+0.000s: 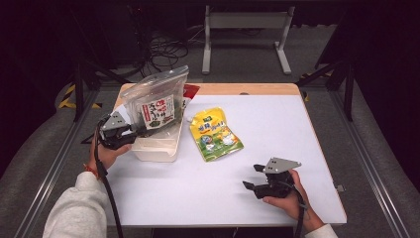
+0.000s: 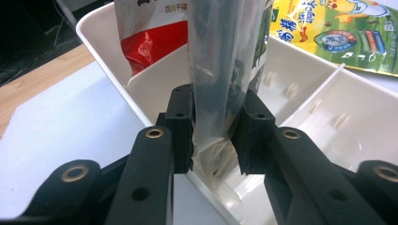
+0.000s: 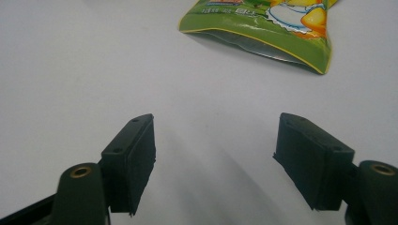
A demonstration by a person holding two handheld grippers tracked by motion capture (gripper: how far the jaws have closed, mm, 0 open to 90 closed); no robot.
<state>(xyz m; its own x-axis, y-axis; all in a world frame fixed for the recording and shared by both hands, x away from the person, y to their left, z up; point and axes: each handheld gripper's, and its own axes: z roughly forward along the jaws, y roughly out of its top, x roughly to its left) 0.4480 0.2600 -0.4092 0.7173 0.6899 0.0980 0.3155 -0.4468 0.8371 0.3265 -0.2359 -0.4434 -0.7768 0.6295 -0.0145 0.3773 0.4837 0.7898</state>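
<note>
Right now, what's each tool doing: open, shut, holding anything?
Left tool: shut on the clear snack bag, standing in the white divided bin.
Right tool: open, holding nothing, over the table.

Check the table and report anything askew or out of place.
The yellow pouch lies loose and slanted on the table, outside the white bin. The clear bag, gripped by the left gripper, stands tall out of the bin, leaning. Nothing looks spilled or torn.
</note>
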